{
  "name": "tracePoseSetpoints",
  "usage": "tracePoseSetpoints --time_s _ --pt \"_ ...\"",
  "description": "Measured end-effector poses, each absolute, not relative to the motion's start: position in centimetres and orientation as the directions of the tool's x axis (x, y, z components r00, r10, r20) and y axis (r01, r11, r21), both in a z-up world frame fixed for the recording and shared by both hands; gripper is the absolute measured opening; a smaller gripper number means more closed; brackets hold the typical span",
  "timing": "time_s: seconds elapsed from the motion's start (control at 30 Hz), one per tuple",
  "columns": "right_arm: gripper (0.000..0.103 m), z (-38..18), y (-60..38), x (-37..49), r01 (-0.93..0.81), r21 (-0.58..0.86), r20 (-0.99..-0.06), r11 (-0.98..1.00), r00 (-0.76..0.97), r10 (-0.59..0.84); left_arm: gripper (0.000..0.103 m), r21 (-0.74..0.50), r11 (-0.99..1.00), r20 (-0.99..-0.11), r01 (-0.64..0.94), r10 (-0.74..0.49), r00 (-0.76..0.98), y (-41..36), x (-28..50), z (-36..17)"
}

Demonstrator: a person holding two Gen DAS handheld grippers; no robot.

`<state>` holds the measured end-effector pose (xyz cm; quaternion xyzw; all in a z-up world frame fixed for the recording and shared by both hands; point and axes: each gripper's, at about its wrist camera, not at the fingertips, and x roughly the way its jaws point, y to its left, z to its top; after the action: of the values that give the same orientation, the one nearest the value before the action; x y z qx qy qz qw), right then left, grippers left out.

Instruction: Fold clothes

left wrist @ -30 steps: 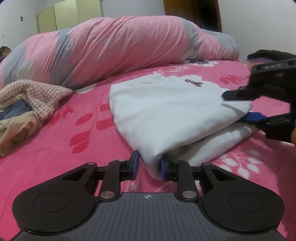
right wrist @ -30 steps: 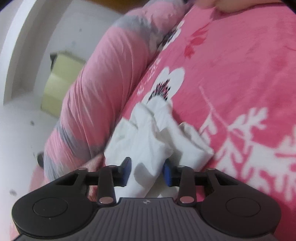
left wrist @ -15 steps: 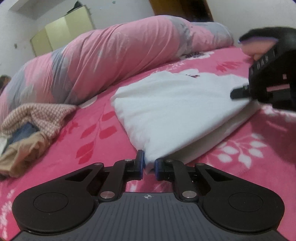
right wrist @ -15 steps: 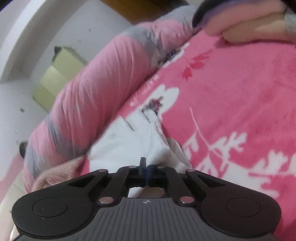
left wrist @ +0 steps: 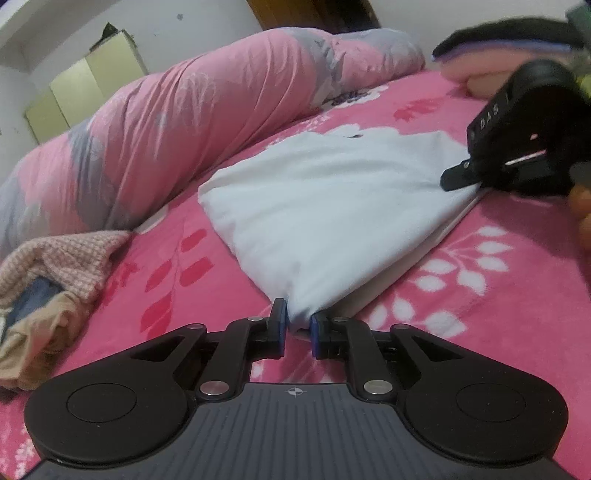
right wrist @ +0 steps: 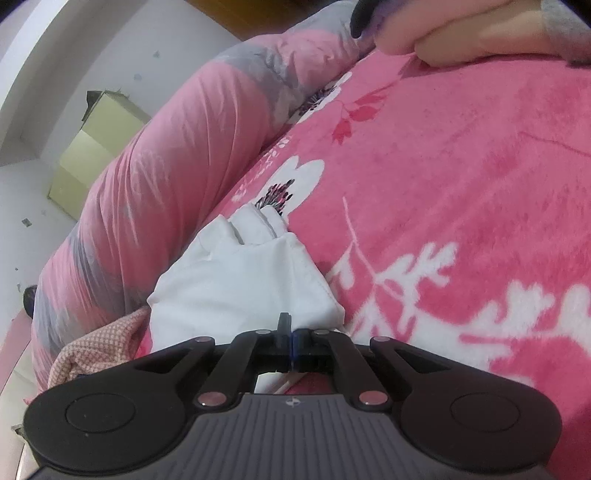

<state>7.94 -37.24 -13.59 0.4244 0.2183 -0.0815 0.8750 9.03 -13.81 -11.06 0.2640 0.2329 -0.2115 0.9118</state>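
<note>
**A:** What had changed from a second before?

**B:** The right gripper (right wrist: 290, 334) had snapped closed; a second earlier its blue pads stood apart with white cloth bunched between them, and now they met on the near edge of the white garment (left wrist: 332, 206). The left gripper (left wrist: 298, 326) had narrowed onto the near corner and then begun easing: its jaws were opening slightly, with the corner of the cloth between the pads and, as far as I could see, gripped by them.

**A:** Where did the garment lie?

**B:** On the pink floral blanket (left wrist: 498, 295), half folded, one layer lying over another, with the rolled pink-and-grey duvet (left wrist: 192, 122) along its far side. In the left wrist view the right gripper was at the garment's right corner, the left at the nearest one.

**A:** Why hold two corners?

**B:** I judged it kept one edge taut between them, so the layer could be carried over evenly for another fold without sagging.

**A:** Anything else nearby?

**B:** A checked pink garment (left wrist: 70, 258) and a tan one (left wrist: 37, 343) were heaped at the left, probably waiting their turn. A hand (right wrist: 472, 33) rested on the blanket at the far right, well apart from the cloth.
</note>
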Motion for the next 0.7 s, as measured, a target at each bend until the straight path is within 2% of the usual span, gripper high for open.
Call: tracePoseSetpoints --time_s 0.07,0.2,0.37,0.5,0.57,0.6,0.63,0.7 --pt "0.0 -13.7 -37.3 7.9 0.326 0.709 -0.451 0.626 0.891 0.046 0.021 0.333 0.776 -0.554 0.536 -0.299 0.777 -12.5 8.9 -10.5" --pt "0.0 -13.8 -37.3 7.8 0.323 0.712 -0.449 0.623 0.892 0.051 0.021 0.231 0.813 -0.585 0.535 -0.323 0.744 -9.5 8.3 -8.9" --pt "0.0 -13.9 -37.3 7.9 0.324 0.711 -0.449 0.625 0.892 0.048 0.021 0.085 0.863 -0.527 0.499 -0.386 0.757 -7.8 8.5 -5.5" --pt "0.001 -13.5 -37.0 7.7 0.334 0.71 -0.453 0.62 0.891 0.038 0.022 0.027 0.829 -0.498 0.559 -0.474 0.727 -11.8 10.5 -5.3" --pt "0.004 -13.2 -37.2 7.5 0.348 0.708 -0.458 0.615 0.889 0.024 0.022 0.023 0.799 -0.534 0.601 -0.499 0.683 -13.9 11.9 -7.0" --pt "0.011 -12.8 -37.4 7.2 0.359 0.702 -0.459 0.615 0.888 0.006 0.022 0.029 0.794 -0.561 0.608 -0.49 0.667 -14.7 12.6 -8.1" --pt "0.023 -12.5 -37.5 7.0 0.37 0.695 -0.46 0.616 0.888 -0.014 0.023 0.039 0.791 -0.573 0.611 -0.483 0.662 -15.0 12.9 -8.9" --pt "0.035 -11.3 -38.0 6.2 0.416 0.644 -0.469 0.642 0.878 -0.098 0.022 0.053 0.782 -0.568 0.622 -0.488 0.663 -15.2 12.9 -9.9"
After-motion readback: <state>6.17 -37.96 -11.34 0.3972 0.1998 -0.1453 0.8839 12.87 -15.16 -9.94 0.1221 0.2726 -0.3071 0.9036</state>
